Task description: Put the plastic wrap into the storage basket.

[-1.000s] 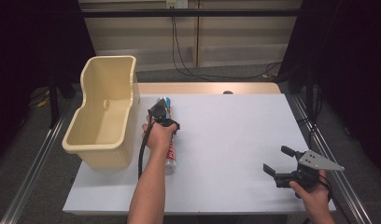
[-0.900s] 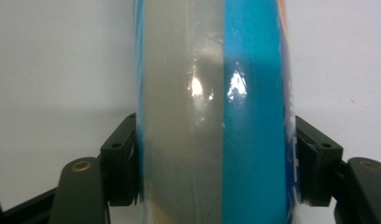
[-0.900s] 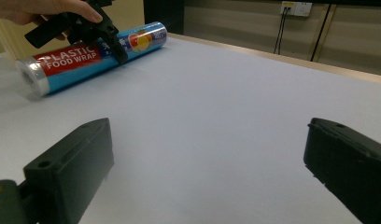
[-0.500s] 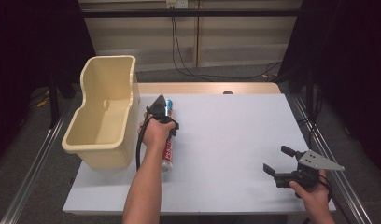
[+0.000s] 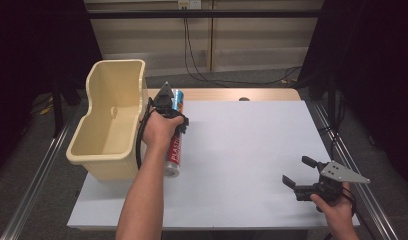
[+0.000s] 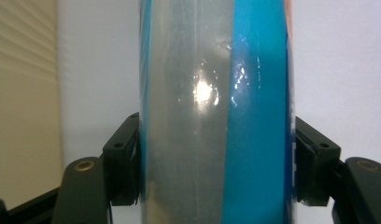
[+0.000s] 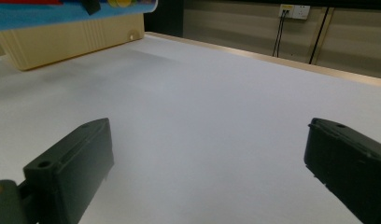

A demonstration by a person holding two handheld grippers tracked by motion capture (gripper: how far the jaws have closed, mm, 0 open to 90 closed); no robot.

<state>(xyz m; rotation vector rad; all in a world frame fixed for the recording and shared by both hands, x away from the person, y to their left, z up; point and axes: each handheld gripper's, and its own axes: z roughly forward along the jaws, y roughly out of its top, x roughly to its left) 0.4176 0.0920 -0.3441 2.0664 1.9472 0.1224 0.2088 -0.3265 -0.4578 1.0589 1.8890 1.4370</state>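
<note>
A long tube [image 5: 174, 149] with a blue top, a red label and a silver end cap hangs over the white table [image 5: 242, 150], lying roughly level just right of the bin. My left gripper [image 5: 170, 113] is shut on it under the person's hand. In the left gripper view both black pads press the sides of the blue and clear tube [image 6: 216, 93], with the left gripper [image 6: 216, 168] around it. My right gripper [image 5: 297, 170] rests low at the table's front right, open and holding nothing. Bare table shows between the jaws of the right gripper [image 7: 207, 158].
A tall cream plastic bin [image 5: 94, 150] stands on the table's left side, its open top facing up; the bin [image 7: 72, 42] is seen far left in the right gripper view, with the tube [image 7: 62, 11] above it. Cables hang on the back wall.
My left gripper has risen with the tube, lifting it off the table and a little closer to the bin. The right gripper has stayed where it was.
</note>
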